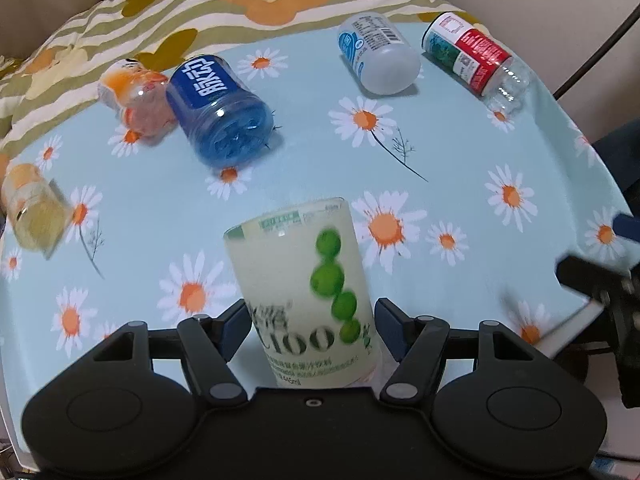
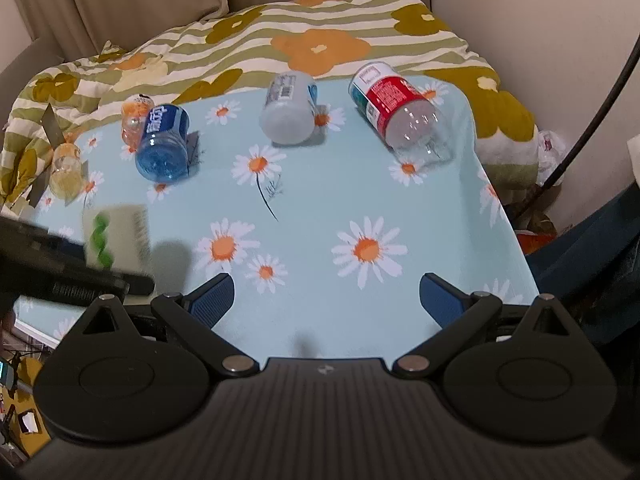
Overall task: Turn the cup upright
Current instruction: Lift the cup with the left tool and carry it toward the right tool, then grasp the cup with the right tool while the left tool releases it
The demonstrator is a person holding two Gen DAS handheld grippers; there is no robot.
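A pale cup with green dots stands nearly upright between the fingers of my left gripper, its rim pointing away from the camera. Both blue pads press against its sides, so the gripper is shut on it. The cup is motion-blurred. In the right wrist view the same cup shows blurred at the left, above the dark body of the left gripper. My right gripper hangs open over the flowered tablecloth with nothing between its fingers.
Several other cups lie on their sides farther back: blue, orange, yellow, white and red-labelled clear. A striped flowered blanket lies behind the table. The table's right edge drops off.
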